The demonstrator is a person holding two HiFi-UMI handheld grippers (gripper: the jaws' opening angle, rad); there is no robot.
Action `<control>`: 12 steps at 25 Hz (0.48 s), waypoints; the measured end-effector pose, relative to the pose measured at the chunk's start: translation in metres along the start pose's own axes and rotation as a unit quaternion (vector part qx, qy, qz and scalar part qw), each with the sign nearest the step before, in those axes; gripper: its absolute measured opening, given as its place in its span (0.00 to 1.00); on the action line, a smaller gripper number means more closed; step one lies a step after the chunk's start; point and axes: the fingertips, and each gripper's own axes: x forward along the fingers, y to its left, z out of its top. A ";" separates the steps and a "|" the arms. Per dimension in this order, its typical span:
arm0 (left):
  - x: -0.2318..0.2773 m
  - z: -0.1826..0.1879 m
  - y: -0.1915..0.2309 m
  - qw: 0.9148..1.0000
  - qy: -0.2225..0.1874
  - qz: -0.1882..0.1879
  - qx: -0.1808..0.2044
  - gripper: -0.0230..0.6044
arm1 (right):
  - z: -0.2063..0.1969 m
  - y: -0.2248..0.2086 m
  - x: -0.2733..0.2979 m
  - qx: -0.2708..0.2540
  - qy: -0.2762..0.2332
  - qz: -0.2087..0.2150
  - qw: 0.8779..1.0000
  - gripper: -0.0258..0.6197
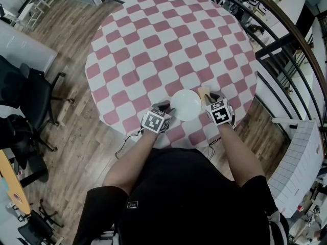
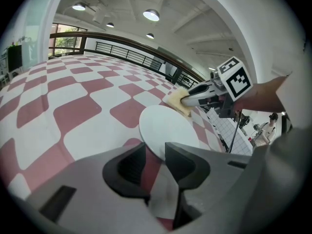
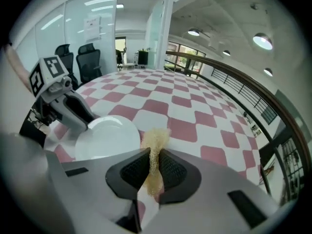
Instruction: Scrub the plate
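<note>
A white plate [image 1: 186, 104] lies near the front edge of the round table with a pink and white chequered cloth [image 1: 153, 40]. My left gripper [image 1: 164, 107] sits at the plate's left rim. In the left gripper view its jaws stand apart [image 2: 156, 157], with the plate [image 2: 168, 126] rim at their mouth and cloth showing in the gap. My right gripper [image 1: 210, 99] is at the plate's right side, shut on a yellowish sponge [image 1: 204, 91]. In the right gripper view the sponge [image 3: 156, 139] is pinched thin between the pads, beside the plate [image 3: 107, 138].
Black office chairs [image 1: 30, 96] stand on the wood floor to the left. A dark railing [image 1: 286, 50] curves past the table's right side, and a white gridded panel [image 1: 299, 157] stands at the lower right. The person's body is close against the table's front edge.
</note>
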 end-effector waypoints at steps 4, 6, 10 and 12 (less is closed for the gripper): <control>0.000 -0.001 0.000 1.000 0.001 0.001 -0.001 0.24 | 0.010 0.048 0.000 -0.016 -0.017 0.061 0.998 0.12; 0.000 0.000 0.000 1.000 0.001 0.000 -0.002 0.24 | 0.013 0.075 0.006 -0.012 -0.016 0.096 0.995 0.12; -0.001 0.000 0.001 1.000 0.001 0.001 -0.002 0.24 | 0.020 0.126 0.013 -0.016 -0.015 0.155 0.988 0.12; -0.001 0.001 0.001 1.000 0.002 0.004 0.001 0.24 | 0.014 0.141 0.018 -0.041 0.004 0.156 0.987 0.12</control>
